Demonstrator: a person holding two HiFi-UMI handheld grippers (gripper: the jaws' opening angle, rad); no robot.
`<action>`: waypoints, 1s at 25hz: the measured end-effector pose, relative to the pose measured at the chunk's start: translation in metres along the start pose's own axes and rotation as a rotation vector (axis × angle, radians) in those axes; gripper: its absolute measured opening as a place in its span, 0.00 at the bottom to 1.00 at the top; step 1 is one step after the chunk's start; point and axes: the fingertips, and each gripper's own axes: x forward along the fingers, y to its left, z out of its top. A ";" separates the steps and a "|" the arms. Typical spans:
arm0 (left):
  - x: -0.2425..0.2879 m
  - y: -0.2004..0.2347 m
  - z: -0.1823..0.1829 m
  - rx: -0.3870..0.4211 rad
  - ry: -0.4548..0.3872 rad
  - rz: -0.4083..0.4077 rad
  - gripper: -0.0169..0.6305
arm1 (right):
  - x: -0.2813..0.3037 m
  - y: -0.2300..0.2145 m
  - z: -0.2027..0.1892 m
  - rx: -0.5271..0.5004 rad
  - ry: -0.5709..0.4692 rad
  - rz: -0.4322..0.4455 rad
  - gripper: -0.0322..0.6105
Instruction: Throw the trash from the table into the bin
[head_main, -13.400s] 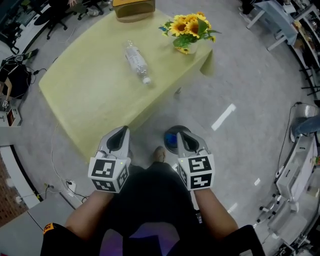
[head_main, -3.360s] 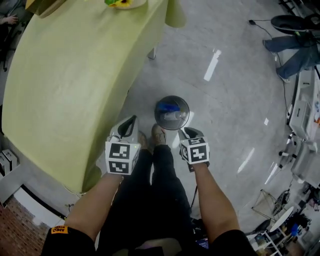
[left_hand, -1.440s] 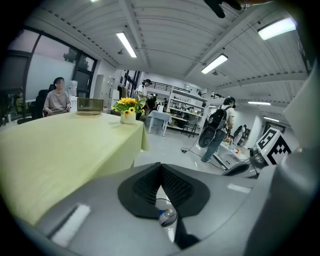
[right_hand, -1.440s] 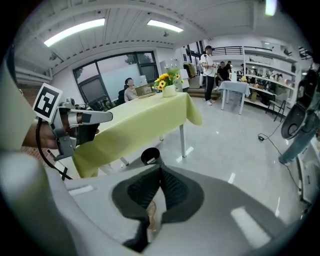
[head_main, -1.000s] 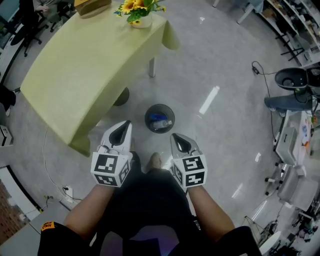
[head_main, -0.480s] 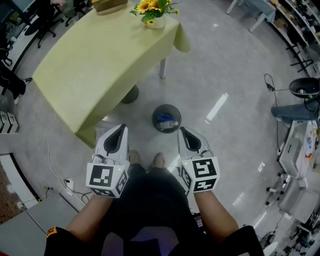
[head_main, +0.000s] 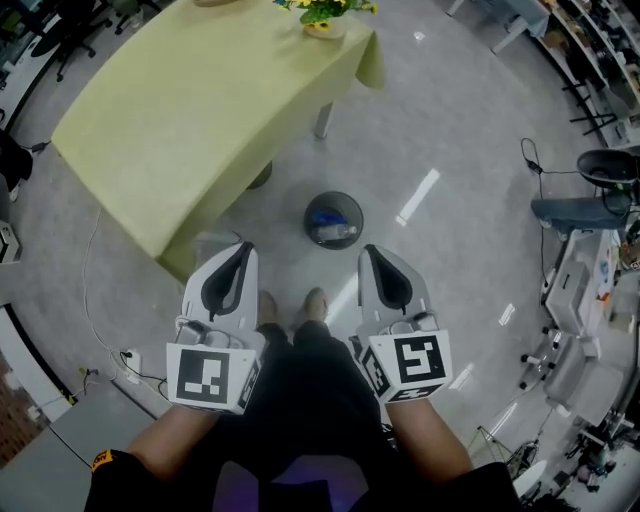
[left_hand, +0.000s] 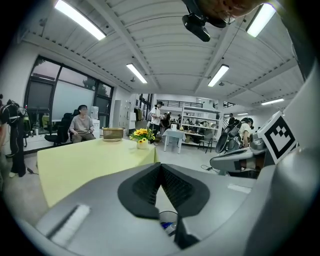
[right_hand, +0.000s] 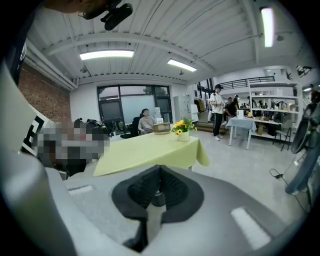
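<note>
Yellow-green table: flower vase at far corner; bin on floor beside it.

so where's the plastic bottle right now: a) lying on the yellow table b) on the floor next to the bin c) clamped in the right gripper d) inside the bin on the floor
D: the head view shows the bottle lying inside the round bin, which stands on the floor off the corner of the table, and the right gripper is shut with nothing between its jaws.

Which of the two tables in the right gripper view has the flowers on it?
The near table with the yellow-green cloth: the sunflowers stand near its corner. The white table behind shows none.
</note>
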 end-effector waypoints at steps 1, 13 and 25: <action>-0.001 0.003 -0.004 -0.008 0.001 -0.004 0.04 | 0.000 0.005 -0.004 -0.004 0.010 -0.001 0.05; -0.016 0.022 -0.036 -0.046 0.026 -0.004 0.04 | -0.013 0.024 -0.049 -0.001 0.091 -0.002 0.05; -0.031 0.024 -0.037 -0.042 0.020 0.066 0.04 | -0.014 0.019 -0.054 -0.018 0.067 0.019 0.05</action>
